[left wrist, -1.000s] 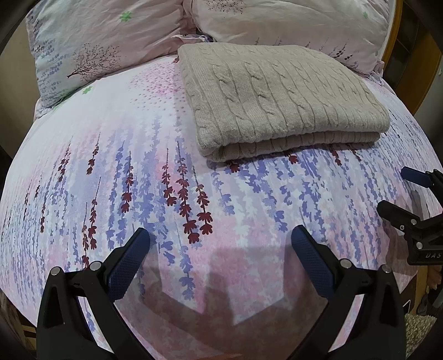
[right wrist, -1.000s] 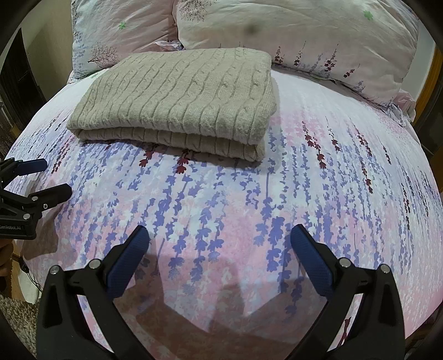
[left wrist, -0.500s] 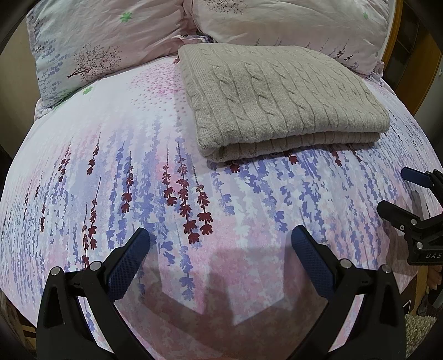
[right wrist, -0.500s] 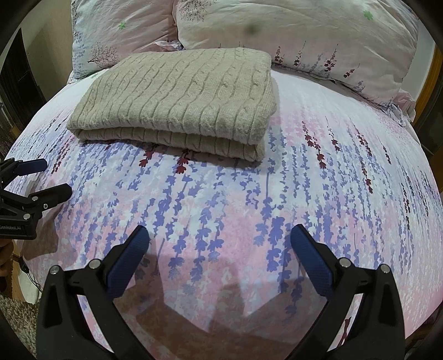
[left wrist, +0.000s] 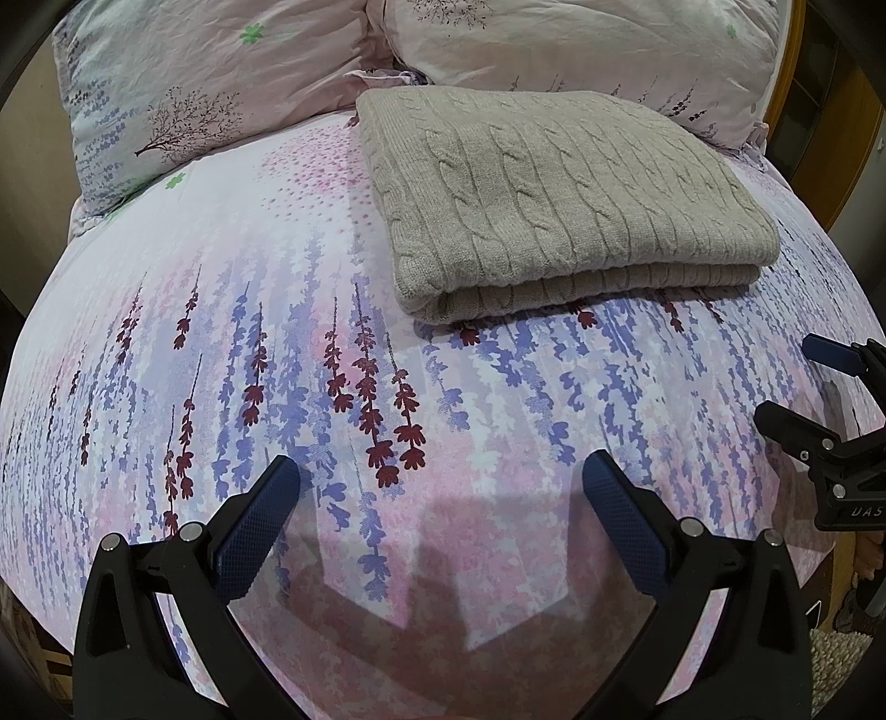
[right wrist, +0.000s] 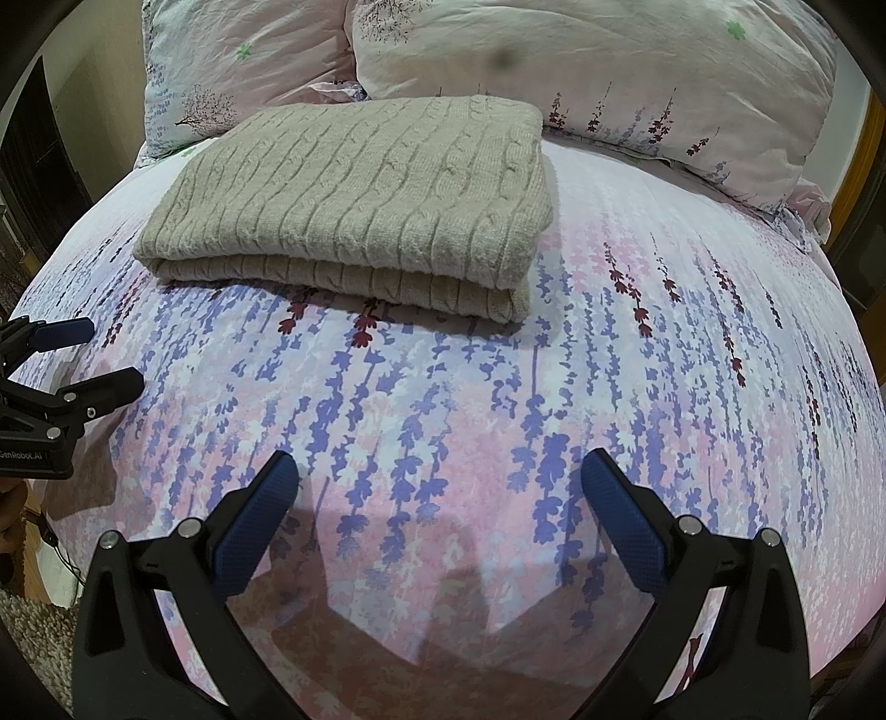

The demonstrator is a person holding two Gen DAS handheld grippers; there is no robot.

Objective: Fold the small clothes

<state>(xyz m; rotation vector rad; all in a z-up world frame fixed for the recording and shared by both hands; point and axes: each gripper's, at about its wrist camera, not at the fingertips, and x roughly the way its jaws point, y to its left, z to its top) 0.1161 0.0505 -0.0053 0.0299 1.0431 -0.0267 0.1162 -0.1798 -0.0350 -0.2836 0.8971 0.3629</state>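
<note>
A beige cable-knit sweater (left wrist: 554,194) lies folded into a neat rectangle on the floral bedsheet (left wrist: 277,310), close to the pillows; the right wrist view shows the same sweater (right wrist: 365,210) upper left of centre. My left gripper (left wrist: 440,482) hovers open over the near part of the bed, well short of the sweater, nothing between its fingers. My right gripper (right wrist: 437,482) is likewise open and empty above the sheet. Each gripper appears at the edge of the other's view: the right gripper (left wrist: 786,387) and the left gripper (right wrist: 111,360).
Two floral pillows (left wrist: 183,83) (right wrist: 609,72) stand at the head of the bed behind the sweater. A wooden bed frame (left wrist: 797,33) shows at the far right. Shaggy carpet (right wrist: 33,637) lies beside the bed's near corner.
</note>
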